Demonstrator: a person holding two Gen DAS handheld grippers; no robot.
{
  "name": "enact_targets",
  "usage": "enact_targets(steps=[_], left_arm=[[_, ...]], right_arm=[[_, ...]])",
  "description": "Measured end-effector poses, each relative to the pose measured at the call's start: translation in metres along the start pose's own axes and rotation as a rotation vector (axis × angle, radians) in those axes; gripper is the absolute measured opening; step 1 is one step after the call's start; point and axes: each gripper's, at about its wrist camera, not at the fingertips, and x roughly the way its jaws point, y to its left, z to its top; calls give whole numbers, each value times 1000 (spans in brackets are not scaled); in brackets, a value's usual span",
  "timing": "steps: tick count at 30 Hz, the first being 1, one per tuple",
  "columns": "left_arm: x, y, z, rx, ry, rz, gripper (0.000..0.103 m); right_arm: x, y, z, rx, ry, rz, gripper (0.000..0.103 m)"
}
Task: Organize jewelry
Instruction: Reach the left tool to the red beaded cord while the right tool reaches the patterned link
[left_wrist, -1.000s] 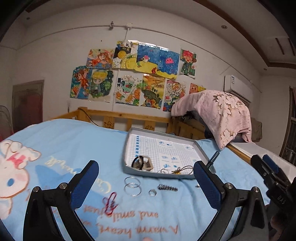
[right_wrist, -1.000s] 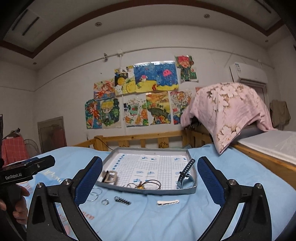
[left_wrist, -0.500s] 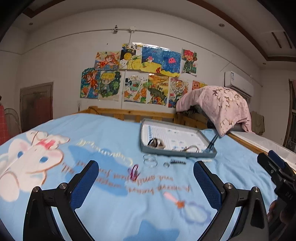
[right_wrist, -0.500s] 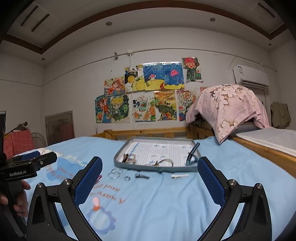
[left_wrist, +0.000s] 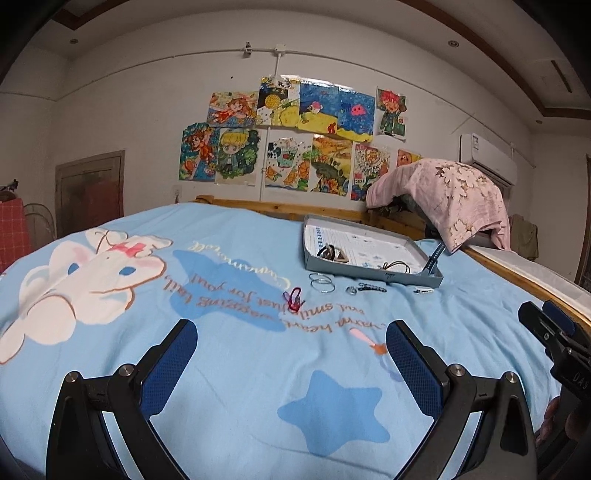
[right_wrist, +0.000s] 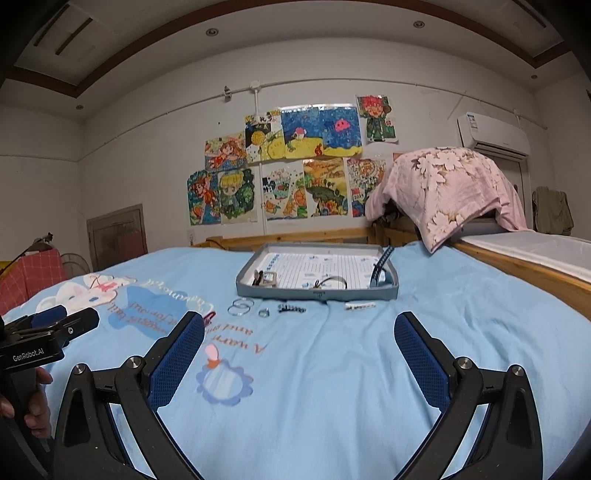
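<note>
Tray (right_wrist: 317, 294): grey, on the blue bed sheet (right_wrist: 332, 369), with some jewelry inside.
Loose pieces: rings (right_wrist: 240, 306), dark chain (right_wrist: 291, 308), white clip (right_wrist: 360, 306) lie just before the tray.
Left gripper (left_wrist: 290, 354): jaws apart, empty.
Right gripper (right_wrist: 299, 345): jaws apart, empty.

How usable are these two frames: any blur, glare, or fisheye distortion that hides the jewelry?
Left wrist view: sharp, dim indoor light, no glare; strong barrel bending at the edges; the bangles and red piece are small but legible beside the tray. Right wrist view: equally sharp, dark corner vignetting, tray centred, small pieces hard to identify.
</note>
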Motion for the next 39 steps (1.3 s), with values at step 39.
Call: enact_targets(steps=[39], left_arm=[[171,0,41,53,191,59,103]], right_arm=[[146,1,27,-144,132,84,101]])
